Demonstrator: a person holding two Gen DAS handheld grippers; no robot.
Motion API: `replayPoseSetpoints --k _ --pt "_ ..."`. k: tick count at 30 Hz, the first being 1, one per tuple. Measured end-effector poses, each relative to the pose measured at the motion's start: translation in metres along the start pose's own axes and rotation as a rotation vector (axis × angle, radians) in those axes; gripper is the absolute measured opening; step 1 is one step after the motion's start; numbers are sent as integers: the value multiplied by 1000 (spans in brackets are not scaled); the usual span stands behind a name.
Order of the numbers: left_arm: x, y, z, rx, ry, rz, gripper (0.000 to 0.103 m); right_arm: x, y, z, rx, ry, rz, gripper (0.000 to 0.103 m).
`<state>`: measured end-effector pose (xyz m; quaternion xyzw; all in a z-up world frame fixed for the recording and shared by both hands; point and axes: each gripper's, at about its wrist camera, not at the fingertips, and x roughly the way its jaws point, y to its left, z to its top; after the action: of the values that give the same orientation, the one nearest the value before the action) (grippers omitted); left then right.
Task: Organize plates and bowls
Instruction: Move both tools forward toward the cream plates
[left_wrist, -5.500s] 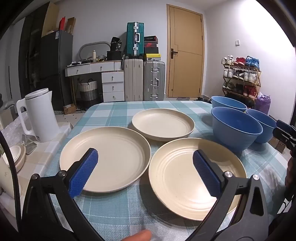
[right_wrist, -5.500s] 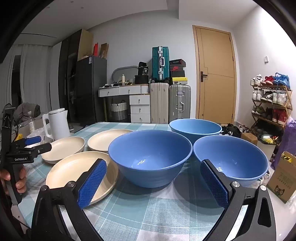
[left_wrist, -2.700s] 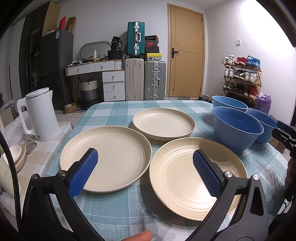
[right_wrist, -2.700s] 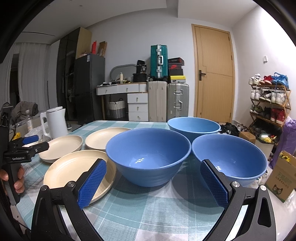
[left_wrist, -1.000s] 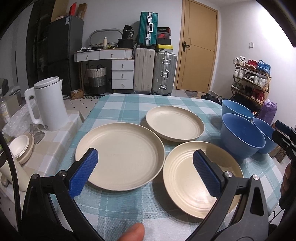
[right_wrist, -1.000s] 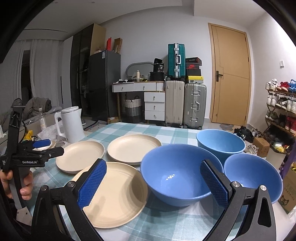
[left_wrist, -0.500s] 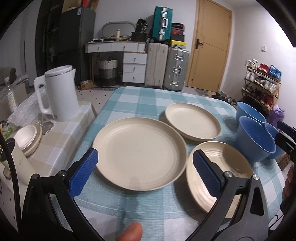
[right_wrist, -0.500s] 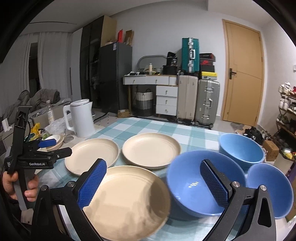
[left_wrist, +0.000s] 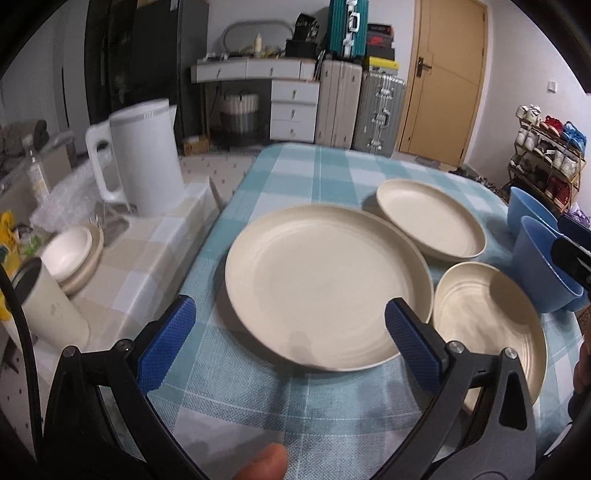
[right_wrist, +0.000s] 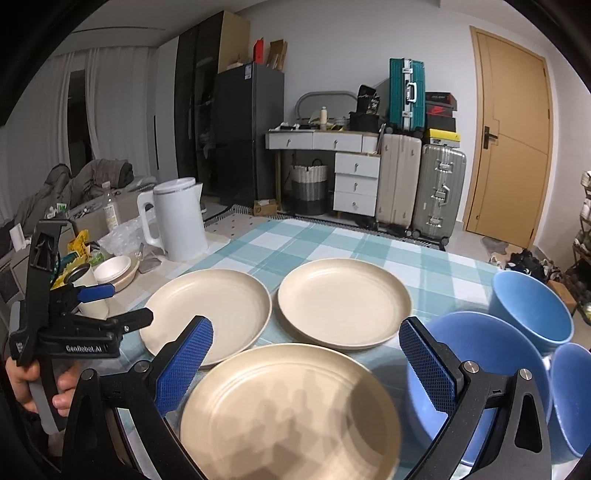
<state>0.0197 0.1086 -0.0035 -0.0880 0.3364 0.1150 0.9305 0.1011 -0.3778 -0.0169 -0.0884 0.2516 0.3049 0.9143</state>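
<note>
Three cream plates lie on the checked tablecloth. In the left wrist view the large left plate (left_wrist: 325, 284) lies just ahead of my open, empty left gripper (left_wrist: 291, 343), with the far plate (left_wrist: 430, 218) and the ridged near plate (left_wrist: 487, 328) to its right. In the right wrist view my open, empty right gripper (right_wrist: 306, 365) hovers over the ridged near plate (right_wrist: 291, 410), with the left plate (right_wrist: 210, 310) and far plate (right_wrist: 343, 302) beyond. Three blue bowls stand at the right: near (right_wrist: 476, 369), far (right_wrist: 532, 310), rightmost (right_wrist: 572, 395).
A white kettle (left_wrist: 144, 155) stands on a beige checked side surface (left_wrist: 147, 243) left of the table, with a small stacked dish (left_wrist: 72, 254) and a cream cup (left_wrist: 48, 306). Suitcases (right_wrist: 421, 184), drawers and a door stand behind. The table's left edge (left_wrist: 207, 251) is close to the large plate.
Both grippers have swung left. The large left plate now sits centred before my left gripper, and the ridged plate now lies under my right gripper with the bowls shifted to the right.
</note>
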Motion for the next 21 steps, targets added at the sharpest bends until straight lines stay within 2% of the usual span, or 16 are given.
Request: replayPoseSetpoints --k 6,21 --pt "24 15 -6 -48 71 28 102 31 15 6 -14 46 24 103" --pt "58 52 -16 -193 179 19 102 105 42 11 -10 232 87 103"
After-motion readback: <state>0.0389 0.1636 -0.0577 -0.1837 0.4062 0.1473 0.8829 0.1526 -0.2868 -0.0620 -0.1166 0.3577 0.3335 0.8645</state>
